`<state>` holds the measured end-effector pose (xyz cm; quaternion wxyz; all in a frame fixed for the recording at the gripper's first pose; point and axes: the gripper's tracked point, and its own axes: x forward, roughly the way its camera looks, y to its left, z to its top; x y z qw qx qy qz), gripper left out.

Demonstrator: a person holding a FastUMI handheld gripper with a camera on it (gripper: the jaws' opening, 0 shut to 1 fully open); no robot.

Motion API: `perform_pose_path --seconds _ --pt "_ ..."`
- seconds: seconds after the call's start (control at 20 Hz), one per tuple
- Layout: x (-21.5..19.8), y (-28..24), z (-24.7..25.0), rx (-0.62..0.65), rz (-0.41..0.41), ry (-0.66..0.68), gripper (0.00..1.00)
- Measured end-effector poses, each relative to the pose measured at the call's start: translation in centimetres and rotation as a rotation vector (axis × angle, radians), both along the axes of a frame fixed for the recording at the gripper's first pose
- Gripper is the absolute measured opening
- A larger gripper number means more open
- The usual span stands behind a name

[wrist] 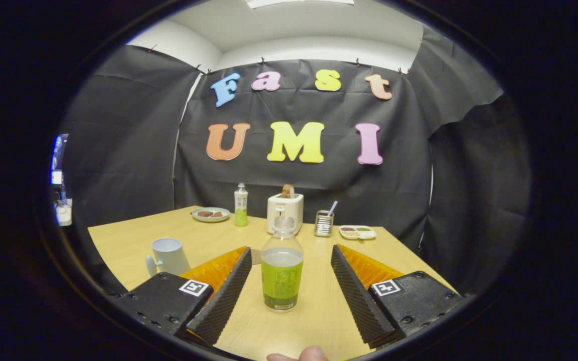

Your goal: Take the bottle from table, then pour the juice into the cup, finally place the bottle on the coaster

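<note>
Green juice half fills the clear bottle (282, 265), which stands upright on the wooden table (319, 311) between the spread fingers of the gripper (289, 256) (neither finger touches it). To the left, just beyond the left finger, sits a white cup (167, 255). At the far edge stand a plate (210, 214), a second bottle (240, 204), a toaster (285, 210), and a small grater (323, 223).

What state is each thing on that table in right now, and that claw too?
claw: open, touching nothing
bottle: upright between the fingers, uncapped, partly full of green juice
cup: upright on the table, contents hidden
far bottle: upright, capped
toaster: bread sticking up from the slot
plate: holding food
</note>
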<state>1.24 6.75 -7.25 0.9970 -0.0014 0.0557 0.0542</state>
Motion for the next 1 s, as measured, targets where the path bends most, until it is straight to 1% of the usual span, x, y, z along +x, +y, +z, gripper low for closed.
perform_pose_path --seconds 0.2,0.5,0.7,1.0 --pt "1.0 0.6 -1.9 0.003 -0.019 0.028 1.0" --pt "2.9 1.3 -5.1 0.067 -0.044 0.095 1.0" --pt "4.2 1.2 -6.0 0.057 -0.067 0.114 1.0" --pt "6.5 1.8 -7.6 0.108 -0.073 0.18 1.0"
